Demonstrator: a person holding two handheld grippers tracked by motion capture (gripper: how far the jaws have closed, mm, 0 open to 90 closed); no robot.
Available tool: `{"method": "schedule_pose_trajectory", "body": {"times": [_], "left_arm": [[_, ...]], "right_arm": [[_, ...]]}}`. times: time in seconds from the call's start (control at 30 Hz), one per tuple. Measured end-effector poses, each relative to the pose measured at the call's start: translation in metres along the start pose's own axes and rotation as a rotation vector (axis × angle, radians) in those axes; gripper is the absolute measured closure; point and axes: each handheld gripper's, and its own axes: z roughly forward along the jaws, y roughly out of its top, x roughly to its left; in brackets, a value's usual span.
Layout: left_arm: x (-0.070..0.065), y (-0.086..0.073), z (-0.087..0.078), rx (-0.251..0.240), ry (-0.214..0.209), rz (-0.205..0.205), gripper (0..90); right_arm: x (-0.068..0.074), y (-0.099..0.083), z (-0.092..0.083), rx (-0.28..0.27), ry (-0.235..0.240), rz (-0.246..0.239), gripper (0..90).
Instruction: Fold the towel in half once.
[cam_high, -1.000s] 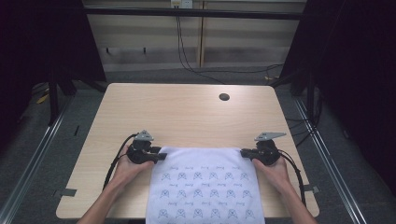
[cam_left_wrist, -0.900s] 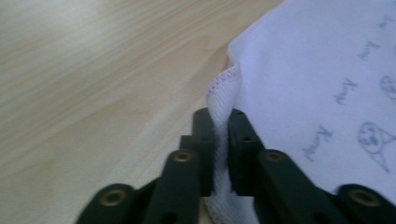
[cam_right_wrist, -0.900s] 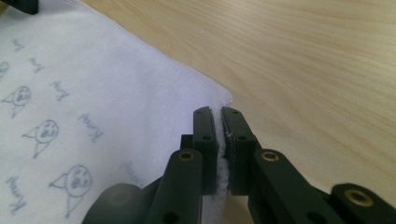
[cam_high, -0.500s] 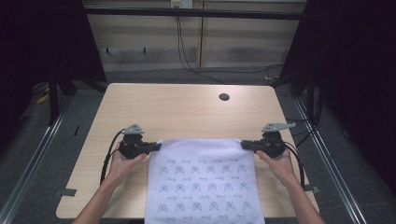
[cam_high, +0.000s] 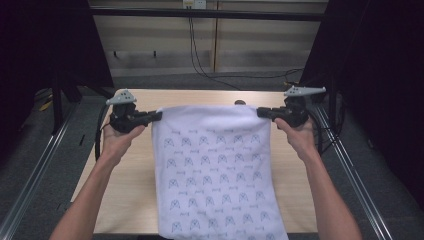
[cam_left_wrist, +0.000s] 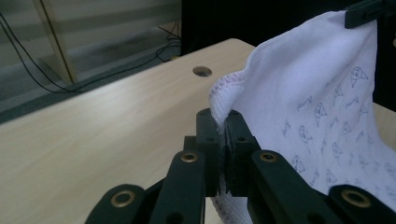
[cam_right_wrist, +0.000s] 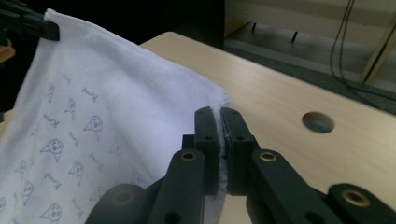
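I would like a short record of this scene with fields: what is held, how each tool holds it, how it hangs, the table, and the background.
held thing: white cloth with a small blue print
left tool: shut on one upper corner of the cloth
right tool: shut on the other upper corner
cloth state: lifted and spread between the tools, top edge sagging slightly, lower part hanging toward the person
table: light wood, with a round hole near the far edge
background: cables on the floor behind the table
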Motion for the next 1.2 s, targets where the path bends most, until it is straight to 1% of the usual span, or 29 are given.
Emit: {"method": "schedule_pose_trajectory", "body": {"times": [0.03, 0.07, 0.1, 0.2, 0.23, 0.27, 0.3, 0.33, 0.37, 0.4, 0.47, 0.53, 0.6, 0.67, 0.7, 0.73, 0.77, 0.8, 0.83, 0.87, 0.9, 0.93, 0.97, 1.0, 1.03, 1.07, 1.1, 1.17, 1.2], "left_arm": [[0.002, 0.008, -0.001, -0.002, 0.014, 0.013, 86.8], [0.003, 0.013, -0.002, -0.003, 0.021, 0.018, 86.8], [0.006, 0.023, -0.004, -0.021, 0.029, 0.015, 86.8], [0.01, 0.041, -0.008, -0.078, 0.04, 0.001, 86.8], [0.011, 0.048, -0.008, -0.081, 0.052, -0.003, 86.8], [0.01, 0.058, -0.008, -0.104, 0.057, 0.002, 86.8], [0.008, 0.065, -0.009, -0.124, 0.05, -0.004, 86.8], [0.007, 0.07, -0.009, -0.136, 0.049, -0.004, 86.8], [0.004, 0.077, -0.009, -0.149, 0.057, 0.008, 86.7], [0.002, 0.082, -0.009, -0.156, 0.056, 0.014, 86.7], [0.001, 0.081, -0.008, -0.157, 0.055, 0.014, 86.7], [-0.002, 0.072, -0.007, -0.16, 0.03, 0.0, 86.7], [-0.009, 0.056, -0.004, -0.119, 0.022, 0.024, 86.7], [-0.017, 0.041, -0.004, -0.092, 0.006, 0.03, 86.7], [-0.023, 0.029, -0.006, -0.09, -0.02, 0.029, 86.7], [-0.028, 0.019, -0.007, -0.083, -0.038, 0.016, 86.7], [-0.033, 0.012, -0.009, -0.079, -0.046, 0.017, 86.7], [-0.04, 0.002, -0.011, -0.076, -0.068, 0.027, 86.7], [-0.048, -0.01, -0.012, -0.055, -0.081, 0.018, 86.7], [-0.054, -0.018, -0.014, -0.042, -0.086, 0.016, 86.7], [-0.066, -0.042, -0.016, -0.013, -0.092, 0.016, 86.7], [-0.066, -0.042, -0.016, -0.013, -0.092, 0.016, 86.7], [-0.072, -0.057, -0.016, 0.004, -0.107, -0.007, 86.7], [-0.074, -0.066, -0.016, 0.02, -0.12, -0.018, 86.7], [-0.082, -0.087, -0.017, 0.047, -0.132, -0.04, 86.7], [-0.082, -0.087, -0.017, 0.047, -0.132, -0.04, 86.7], [-0.086, -0.096, -0.017, 0.06, -0.155, -0.058, 86.7], [-0.097, -0.114, -0.017, 0.12, -0.177, -0.059, 86.7], [-0.102, -0.121, -0.018, 0.137, -0.173, -0.055, 86.7]], "right_arm": [[-0.001, 0.009, -0.001, -0.005, -0.014, -0.008, 86.5], [-0.003, 0.024, -0.002, -0.021, -0.026, -0.012, 86.5], [-0.003, 0.024, -0.002, -0.021, -0.026, -0.012, 86.5], [-0.006, 0.05, -0.011, -0.058, -0.058, -0.022, 86.6], [-0.007, 0.058, -0.014, -0.079, -0.062, -0.02, 86.6], [-0.009, 0.067, -0.018, -0.091, -0.074, -0.023, 86.6], [-0.011, 0.086, -0.026, -0.129, -0.108, -0.028, 86.7], [-0.011, 0.086, -0.026, -0.129, -0.108, -0.028, 86.7], [-0.011, 0.091, -0.029, -0.14, -0.117, -0.029, 86.7], [-0.011, 0.102, -0.037, -0.178, -0.131, -0.028, 86.7], [-0.011, 0.104, -0.041, -0.191, -0.129, -0.03, 86.7], [-0.009, 0.1, -0.045, -0.188, -0.122, -0.035, 86.7], [-0.007, 0.084, -0.046, -0.155, -0.099, -0.043, 86.7], [-0.005, 0.066, -0.047, -0.127, -0.084, -0.044, 86.7], [-0.003, 0.055, -0.048, -0.113, -0.071, -0.045, 86.7], [0.0, 0.041, -0.05, -0.1, -0.058, -0.041, 86.7], [0.003, 0.029, -0.052, -0.094, -0.045, -0.041, 86.7], [0.005, 0.021, -0.054, -0.091, -0.029, -0.039, 86.7], [0.009, 0.01, -0.056, -0.082, -0.016, -0.034, 86.7], [0.014, -0.005, -0.059, -0.073, 0.004, -0.03, 86.7], [0.021, -0.025, -0.063, -0.036, 0.019, -0.031, 86.7], [0.021, -0.025, -0.063, -0.036, 0.019, -0.031, 86.7], [0.025, -0.037, -0.066, -0.018, 0.027, -0.033, 86.7], [0.033, -0.059, -0.073, 0.011, 0.048, -0.026, 86.7], [0.037, -0.071, -0.076, 0.028, 0.058, -0.022, 86.7], [0.037, -0.071, -0.076, 0.028, 0.058, -0.022, 86.7], [0.041, -0.083, -0.08, 0.031, 0.072, -0.009, 86.7], [0.049, -0.107, -0.082, 0.06, 0.092, 0.015, 86.7], [0.055, -0.121, -0.083, 0.082, 0.105, 0.023, 86.7]]}}
